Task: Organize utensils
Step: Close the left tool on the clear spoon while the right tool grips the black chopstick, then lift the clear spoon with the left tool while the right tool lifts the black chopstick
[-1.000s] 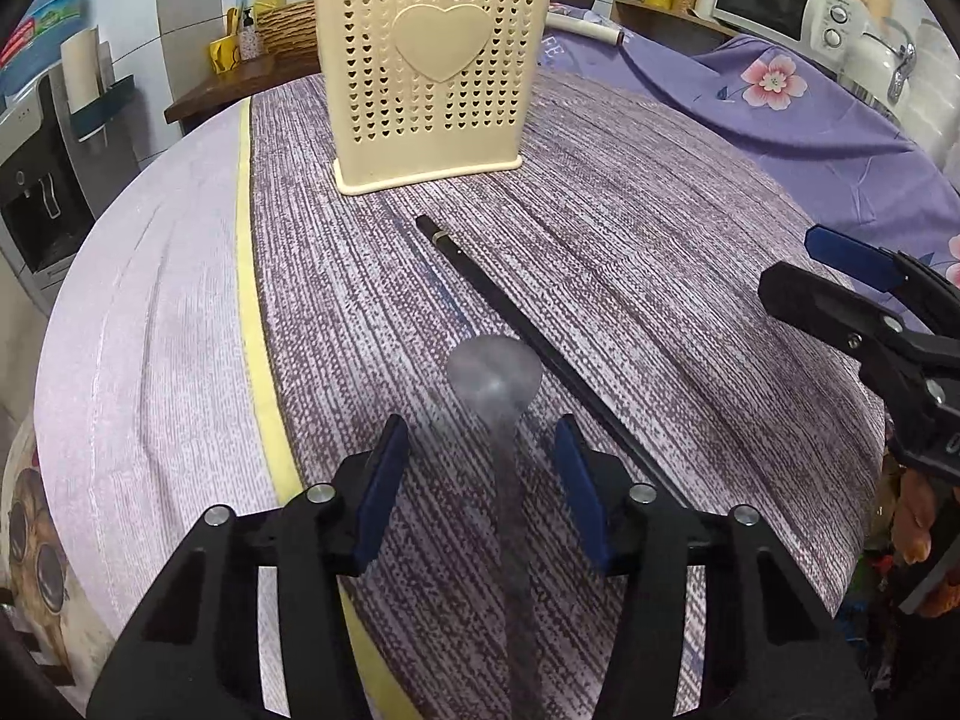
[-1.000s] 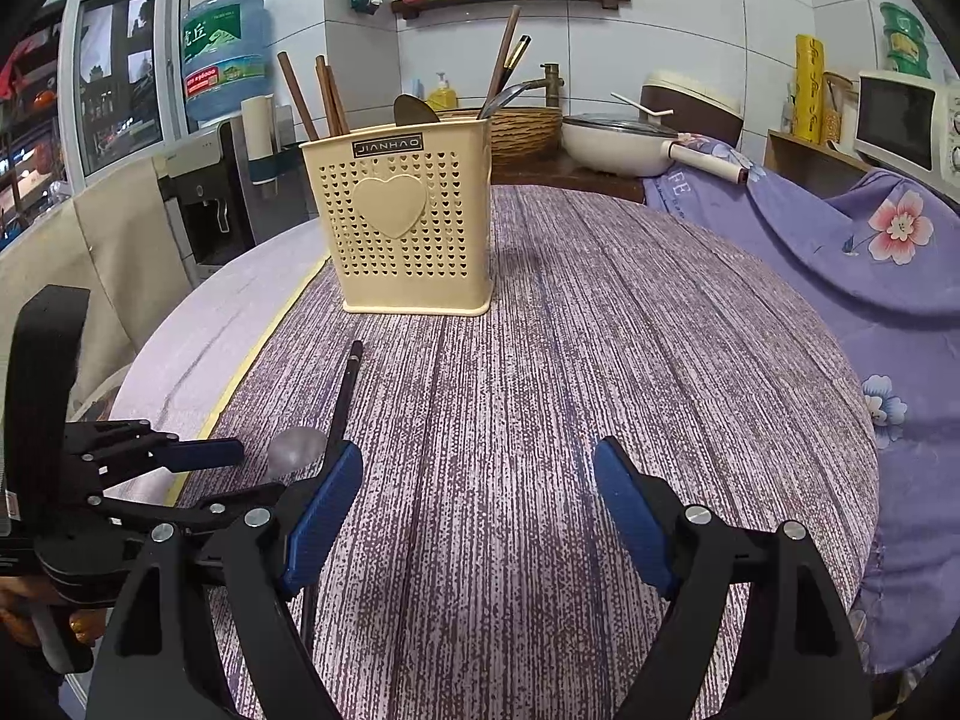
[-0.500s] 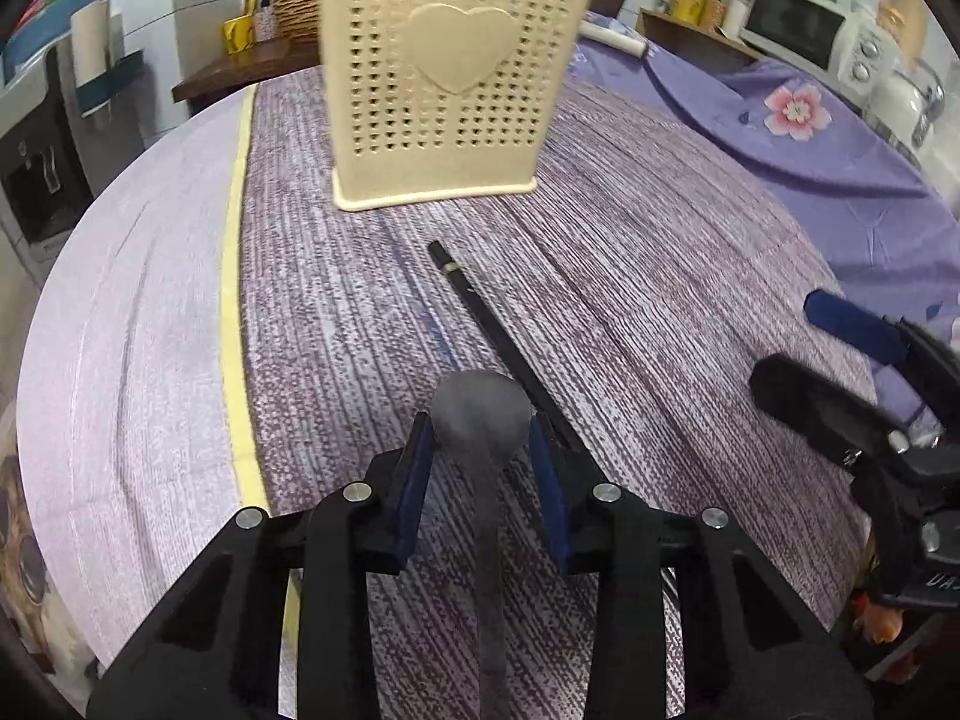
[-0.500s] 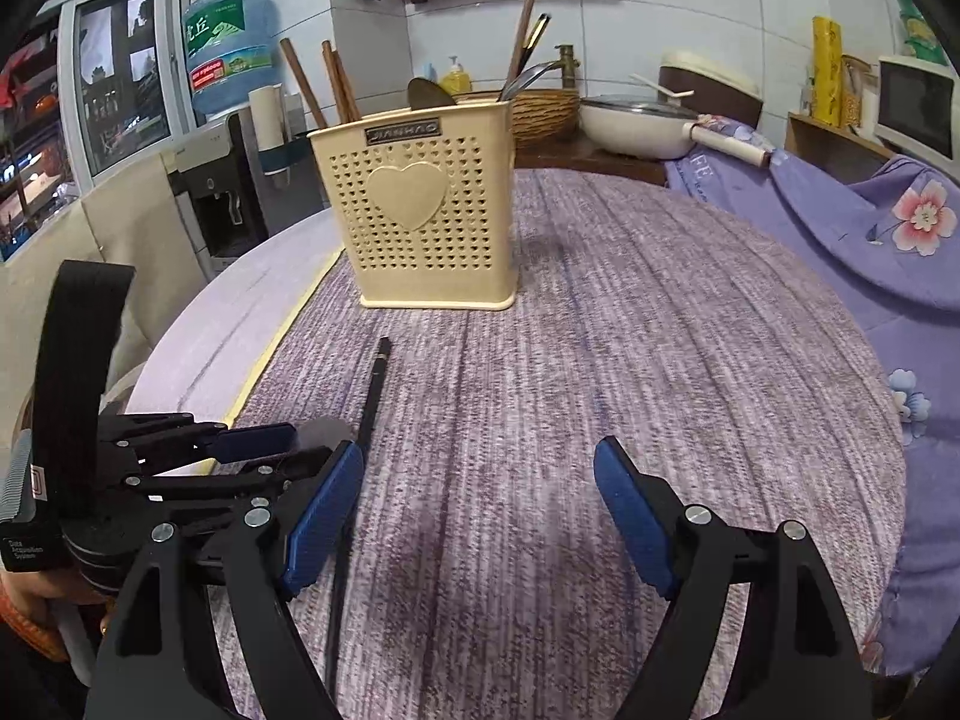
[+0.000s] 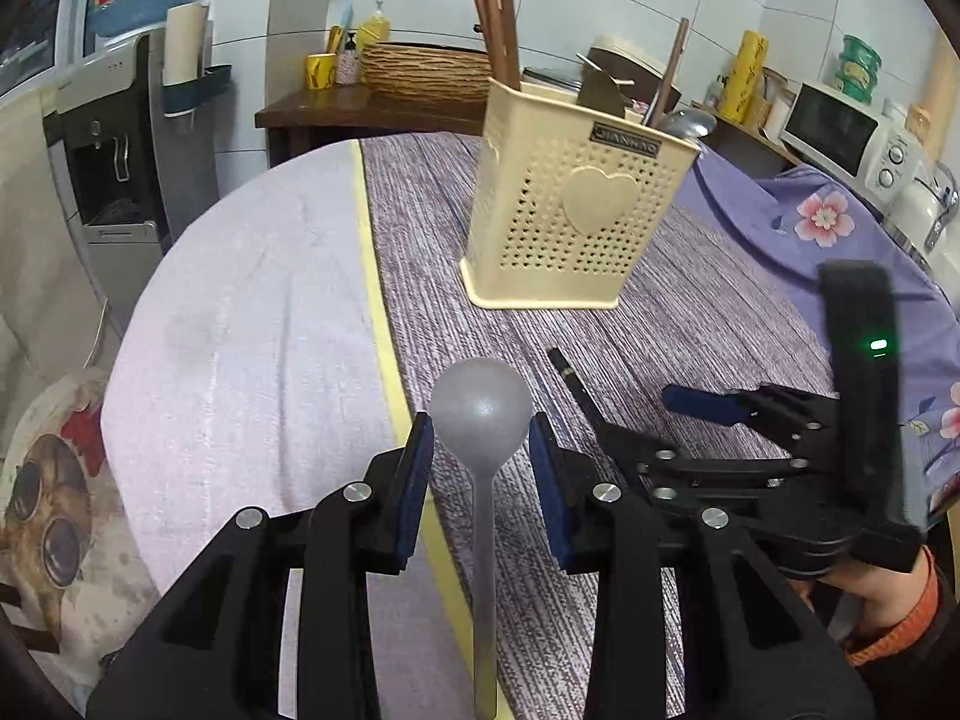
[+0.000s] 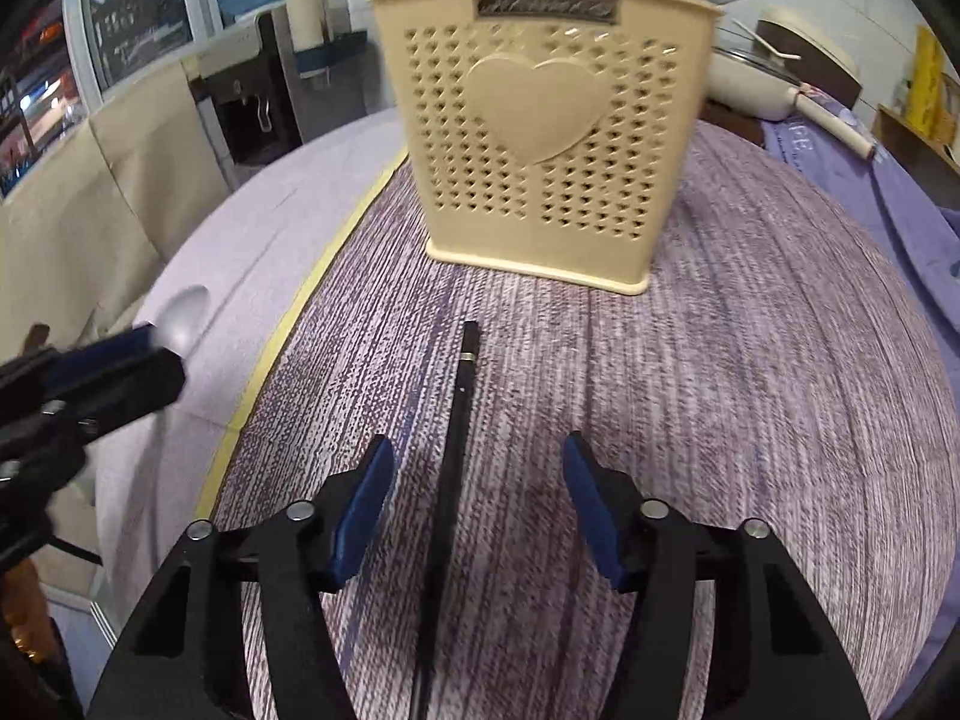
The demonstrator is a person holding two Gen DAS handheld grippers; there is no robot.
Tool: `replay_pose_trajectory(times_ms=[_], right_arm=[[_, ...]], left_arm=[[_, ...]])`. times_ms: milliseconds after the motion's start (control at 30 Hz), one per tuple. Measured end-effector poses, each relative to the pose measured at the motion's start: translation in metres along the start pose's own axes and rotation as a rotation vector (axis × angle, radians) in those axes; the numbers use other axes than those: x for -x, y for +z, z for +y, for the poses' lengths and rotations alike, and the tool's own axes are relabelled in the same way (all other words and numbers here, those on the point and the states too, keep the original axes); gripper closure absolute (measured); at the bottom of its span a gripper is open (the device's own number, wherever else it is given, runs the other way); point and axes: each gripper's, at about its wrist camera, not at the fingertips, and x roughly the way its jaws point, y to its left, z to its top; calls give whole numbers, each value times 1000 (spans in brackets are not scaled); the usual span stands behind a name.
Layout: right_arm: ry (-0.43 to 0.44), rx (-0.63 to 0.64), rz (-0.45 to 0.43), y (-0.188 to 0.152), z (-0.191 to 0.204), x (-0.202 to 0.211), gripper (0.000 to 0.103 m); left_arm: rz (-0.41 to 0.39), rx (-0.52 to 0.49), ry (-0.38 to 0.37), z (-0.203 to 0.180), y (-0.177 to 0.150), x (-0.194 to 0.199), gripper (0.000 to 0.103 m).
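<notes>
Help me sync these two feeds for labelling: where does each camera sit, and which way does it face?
Left wrist: rides the left claw, facing the cream utensil holder; its fingers hold a spoon, and the right claw shows.
Right wrist: rides the right claw, open astride a black chopstick, facing the holder; the left claw shows.
Shared: holder, chopstick, spoon, striped tablecloth.

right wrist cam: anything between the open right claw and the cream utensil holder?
Only the black chopstick, lying on the tablecloth; it runs between the right claw fingers toward the utensil holder, tip short of its base. Right wrist view.
</notes>
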Motion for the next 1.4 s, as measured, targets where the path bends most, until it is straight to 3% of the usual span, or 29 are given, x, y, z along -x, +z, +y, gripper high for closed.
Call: replay_pose_trajectory(times_ms=[133, 300, 500, 567, 800, 1033, 1067, 1100, 1233, 1400], right_arm=[[-35, 31, 40, 8, 10, -19, 57], [-35, 11, 24, 10, 14, -23, 64], [-15, 20, 11, 10, 19, -22, 83], [3, 32, 14, 9, 21, -21, 95], [62, -4, 7, 3, 7, -15, 95], [99, -50, -85, -2, -11, 21, 95], [104, -60, -105, -2, -15, 30, 95], [108, -69, -123, -1, -19, 38, 95], [118, -85, -194, 2, -28, 70, 96], [101, -79, -224, 6, -37, 82, 96]], left_arm=[[-8, 4, -5, 4, 0, 4, 70], [-9, 3, -16, 4, -2, 4, 70], [-8, 1, -26, 2, -2, 4, 70], [-11, 0, -26, 1, -2, 5, 70], [-15, -12, -23, -3, 0, 6, 70], [-32, -17, -26, -8, 5, 10, 70], [-35, -22, -28, -9, 6, 11, 92], [-34, -31, -30, -11, 8, 12, 96], [-48, -44, -33, -16, 12, 16, 96], [-43, -28, -30, -13, 14, 12, 96]])
